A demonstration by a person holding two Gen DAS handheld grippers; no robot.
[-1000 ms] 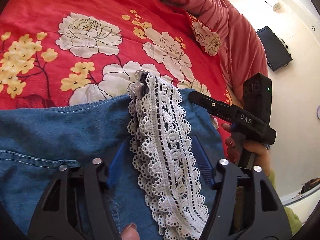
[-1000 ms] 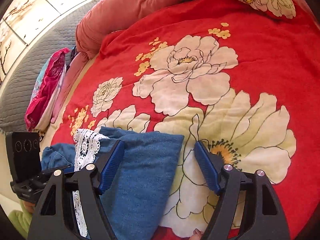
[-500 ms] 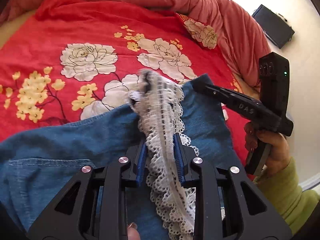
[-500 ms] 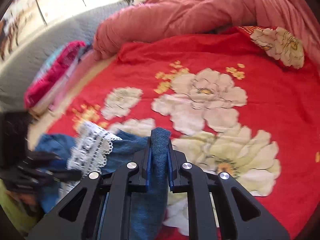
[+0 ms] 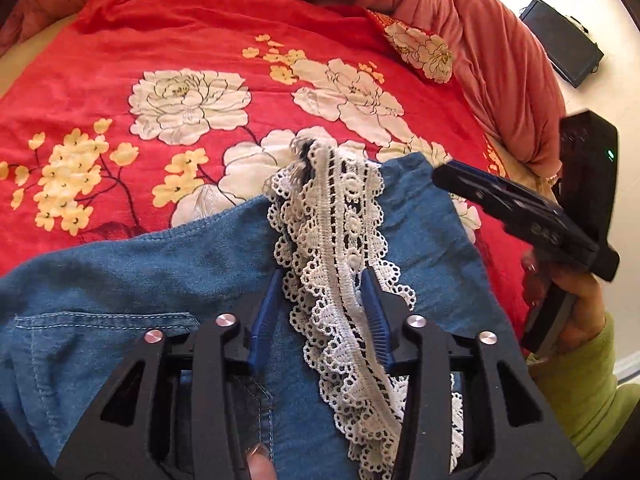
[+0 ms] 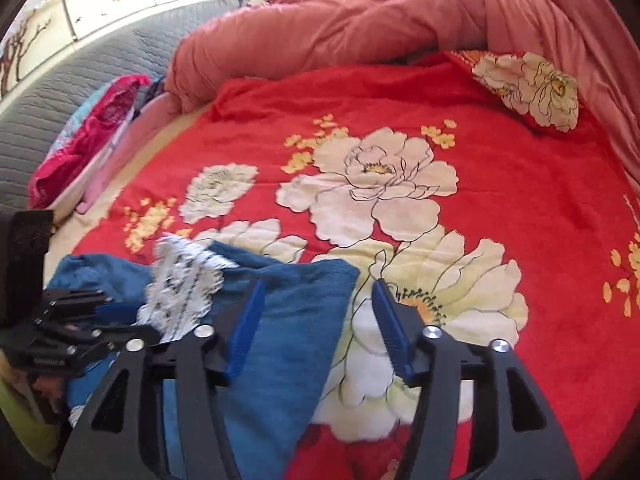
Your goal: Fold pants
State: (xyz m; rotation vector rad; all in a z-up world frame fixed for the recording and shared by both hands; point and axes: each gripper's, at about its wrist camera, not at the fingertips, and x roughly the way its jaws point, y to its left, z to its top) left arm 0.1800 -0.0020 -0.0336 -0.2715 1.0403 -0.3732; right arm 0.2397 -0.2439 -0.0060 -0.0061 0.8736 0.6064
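Blue denim pants (image 5: 160,264) with a white lace trim (image 5: 340,216) lie on the red flowered blanket (image 5: 120,60). My left gripper (image 5: 322,276) points down at them. Its jaws are opening, with the lace strip lying between them and the left pad clear of it. In the right wrist view the folded denim end (image 6: 288,320) lies under my right gripper (image 6: 319,284). Its jaws are also opening, and the cloth corner sits by the left finger (image 6: 248,320), not pinched. The right gripper's tip (image 5: 444,172) hovers at the pants' right edge.
A bunched pink quilt (image 6: 360,20) rings the far side of the bed. A flowered pillow (image 6: 532,88) lies at the far right. Pink clothes (image 6: 92,136) are piled by a grey quilted headboard (image 6: 60,92). A black box (image 5: 560,40) sits on the floor beyond.
Both grippers stood open a second ago, shut on lace and denim half a second ago, and have now let go and spread apart. The right gripper has risen slightly.
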